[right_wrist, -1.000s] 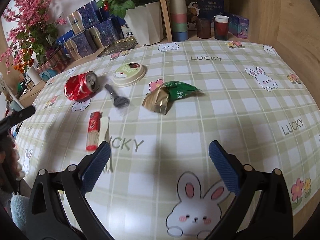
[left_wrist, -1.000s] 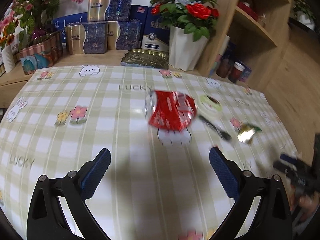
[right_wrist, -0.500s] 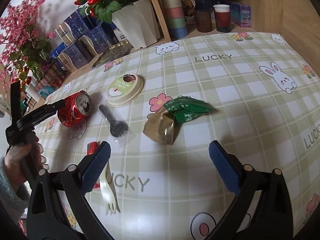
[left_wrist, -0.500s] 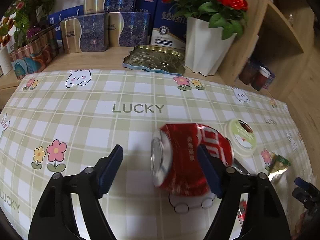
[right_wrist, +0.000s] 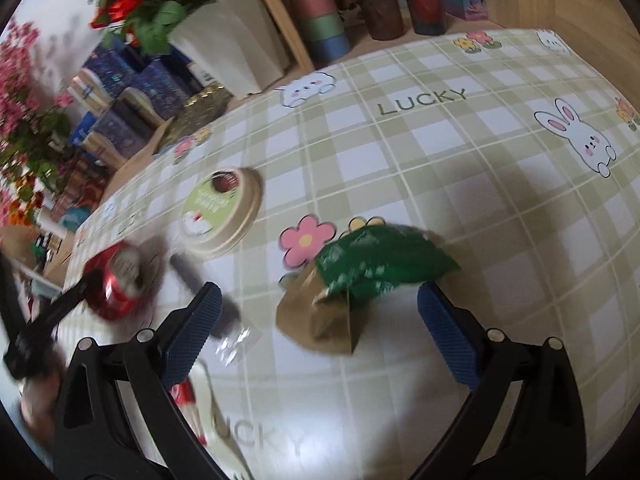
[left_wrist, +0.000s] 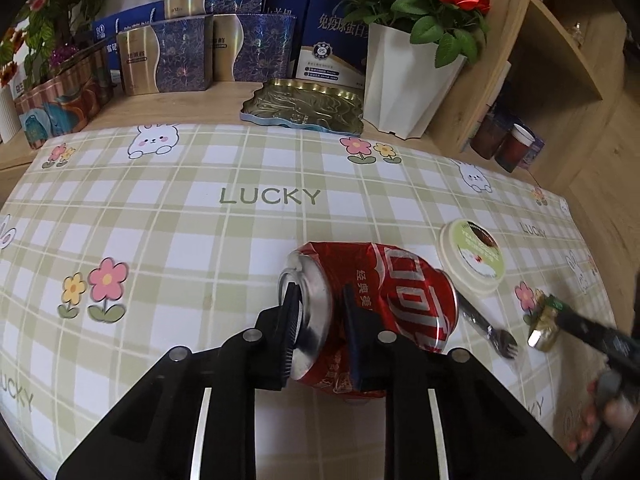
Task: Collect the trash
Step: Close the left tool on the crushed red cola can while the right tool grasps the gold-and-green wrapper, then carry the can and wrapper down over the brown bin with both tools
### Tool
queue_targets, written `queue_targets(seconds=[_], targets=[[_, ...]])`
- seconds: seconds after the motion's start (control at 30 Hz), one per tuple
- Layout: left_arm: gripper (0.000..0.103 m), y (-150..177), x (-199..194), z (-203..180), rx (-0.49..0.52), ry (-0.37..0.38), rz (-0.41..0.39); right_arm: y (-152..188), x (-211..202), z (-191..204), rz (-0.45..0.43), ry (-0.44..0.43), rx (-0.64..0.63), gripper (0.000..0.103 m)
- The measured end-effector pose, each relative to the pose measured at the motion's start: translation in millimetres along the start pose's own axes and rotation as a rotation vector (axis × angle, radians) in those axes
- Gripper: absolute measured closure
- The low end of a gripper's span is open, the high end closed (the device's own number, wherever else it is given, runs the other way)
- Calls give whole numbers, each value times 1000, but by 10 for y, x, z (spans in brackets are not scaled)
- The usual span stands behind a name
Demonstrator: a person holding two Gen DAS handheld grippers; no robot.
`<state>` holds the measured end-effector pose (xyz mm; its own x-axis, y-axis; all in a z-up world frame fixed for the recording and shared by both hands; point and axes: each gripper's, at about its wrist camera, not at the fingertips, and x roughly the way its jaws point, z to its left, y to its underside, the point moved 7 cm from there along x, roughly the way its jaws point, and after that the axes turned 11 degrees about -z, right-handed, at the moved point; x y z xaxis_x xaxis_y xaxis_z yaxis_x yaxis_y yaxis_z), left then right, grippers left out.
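Observation:
A crushed red can point(left_wrist: 400, 292) lies on its side on the checked tablecloth point(left_wrist: 160, 220). My left gripper point(left_wrist: 320, 300) is shut on the can's silver top end, one pad on the lid face and one on the red wall. In the right wrist view the same can point(right_wrist: 120, 284) is blurred at the left. My right gripper point(right_wrist: 320, 300) is open and hovers just over a crumpled green and gold wrapper point(right_wrist: 360, 280), its pads apart from it on either side. A round green-topped lid point(right_wrist: 220, 212) and a black plastic fork point(right_wrist: 192, 276) lie between the can and the wrapper.
A red packet point(right_wrist: 184, 394) and a pale fork point(right_wrist: 216, 400) lie near the table's front edge. At the back stand a white flower pot point(left_wrist: 404, 84), a gold tin tray point(left_wrist: 304, 108), gift boxes point(left_wrist: 168, 56) and cups point(right_wrist: 424, 4) by a wooden shelf.
My left gripper came down to the can and closed on its top end. My right gripper moved forward and lower toward the wrapper, rolling a little, and stayed open.

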<state>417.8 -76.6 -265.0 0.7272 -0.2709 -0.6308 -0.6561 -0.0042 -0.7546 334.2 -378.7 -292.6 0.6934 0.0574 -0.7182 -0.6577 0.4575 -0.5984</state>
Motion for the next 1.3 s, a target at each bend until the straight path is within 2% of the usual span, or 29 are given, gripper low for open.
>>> queue_targets(seconds=[0.13,0.17,0.2,0.23,0.3,0.6,0.87,1.3], targets=[[83,46,-205,18,13,17,-6,-65,140,-23,5,41,8,19],[83,53,-268,24,18,21,-11,-72,152,-17,5,54,-3,26],[83,58,-318,29,23,23,-15,-79,155,-14,2,57,-10,39],[83,66,-379,36,29,26,-20,-79,157,-11,6,51,-11,46],[83,76,-477,40,36,32,-27,-70,133,-6,7,33,-7,52],[83,167,-926,-10,59,66,-47,-2,-311,157,-70,-47,-70,61],[83,288,-1356,-146,80,96,-70,130,-778,344,-123,-104,-124,65],[83,573,-1948,-301,101,131,-95,545,-1371,561,-139,-178,-170,69]])
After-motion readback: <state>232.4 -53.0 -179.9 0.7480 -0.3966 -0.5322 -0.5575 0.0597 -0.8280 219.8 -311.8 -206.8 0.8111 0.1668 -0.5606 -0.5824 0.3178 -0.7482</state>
